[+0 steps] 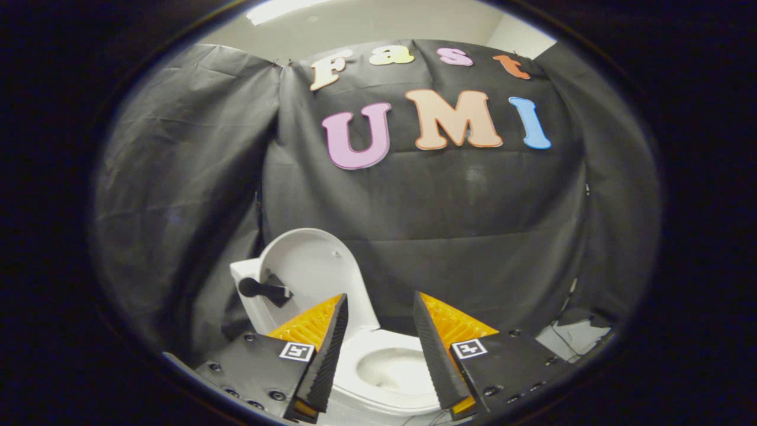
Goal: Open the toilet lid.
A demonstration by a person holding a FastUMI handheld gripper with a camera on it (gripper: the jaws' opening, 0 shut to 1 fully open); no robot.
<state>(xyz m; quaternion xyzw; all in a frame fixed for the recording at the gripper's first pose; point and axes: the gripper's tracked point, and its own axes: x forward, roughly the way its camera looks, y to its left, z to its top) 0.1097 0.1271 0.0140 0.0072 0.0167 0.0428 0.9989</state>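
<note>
Gripper view shows the gripper (380, 310) with its two fingers spread wide apart, holding nothing; the gap between them frames part of the toilet below. Just ahead of and beneath the fingertips lies the white toilet bowl (390, 370), its seat ring exposed and the basin visible. Beyond the left finger the toilet lid (313, 269) stands raised, leaning back against the tank (245, 278), its pale underside facing the camera. A dark handle-like piece (263, 290) juts out at the lid's lower left. Behind everything hangs the black cloth wall (473, 236), with a pale ceiling (384, 23) above it.
</note>
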